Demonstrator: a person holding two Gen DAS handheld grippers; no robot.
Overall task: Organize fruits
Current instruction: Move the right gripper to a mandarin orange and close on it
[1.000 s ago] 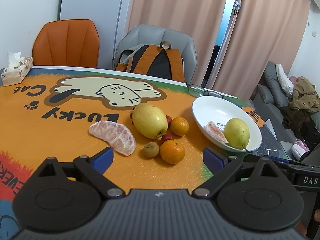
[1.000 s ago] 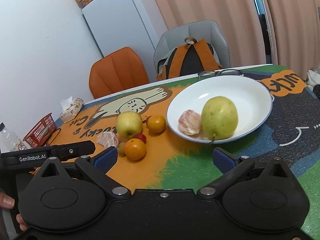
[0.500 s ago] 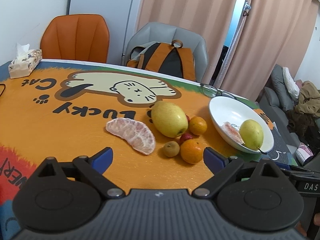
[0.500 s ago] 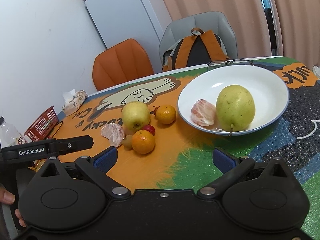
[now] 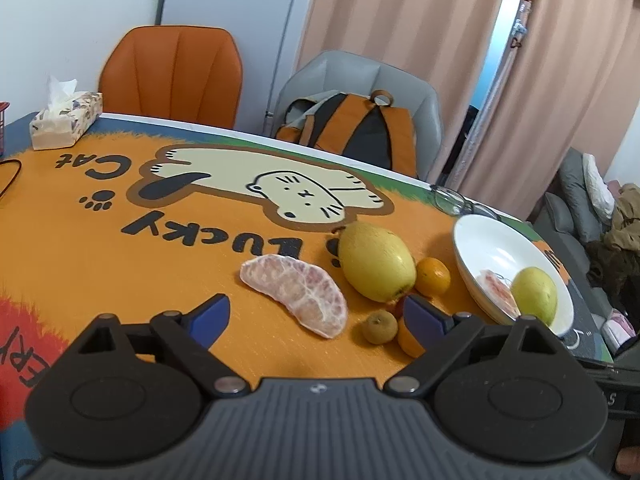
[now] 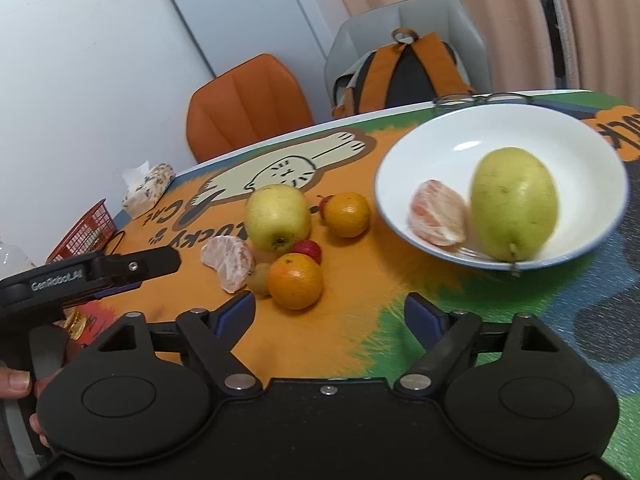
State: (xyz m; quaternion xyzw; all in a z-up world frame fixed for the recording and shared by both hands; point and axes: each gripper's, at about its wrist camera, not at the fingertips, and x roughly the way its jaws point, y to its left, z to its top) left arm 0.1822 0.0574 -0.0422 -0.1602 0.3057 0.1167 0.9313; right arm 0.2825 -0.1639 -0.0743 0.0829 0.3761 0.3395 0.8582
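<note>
White bowl [image 6: 404, 152] is the landmark: it already holds a green pear [image 6: 514, 204] and a peeled pomelo segment [image 6: 436, 220], touching each other.

Loose fruit sits in a cluster on the orange surface [image 5: 120, 280], left of the bowl in both views: yellow apple [image 5: 376, 266], far orange [image 5: 432, 276] closest to the bowl, near orange [image 6: 295, 280], red cherry-sized fruit [image 6: 308, 249] between apple and near orange, small brown fruit [image 5: 379, 326] (kiwi or longan, cannot tell), second pomelo segment [image 5: 296, 292] farthest from the bowl.

Left gripper [image 5: 316, 316] is wide, nothing between the pads, lined up on the second pomelo segment. Right gripper [image 6: 330, 312] is empty; its jaws have just been closing to a medium gap, with only bare surface between them, well short of the near orange and bowl.

My read: step is reach-and-pick on the loose cluster.
- Left: take the pomelo segment across its narrow width, light squeeze, the flesh likely tears.
- Take the outer pieces first; the apple touches several neighbours and would likely roll them.
- Right: re-open before going for the near orange.
- Put the fruit down on the bare far part of the bowl, not onto the pear.

Readable text: "LUCKY" and "Cat" on the surface mat, upside down from here; "GenRobot.AI" on the left gripper's body in the right wrist view. Red lettering at the mat's near left edge is cut off.
</note>
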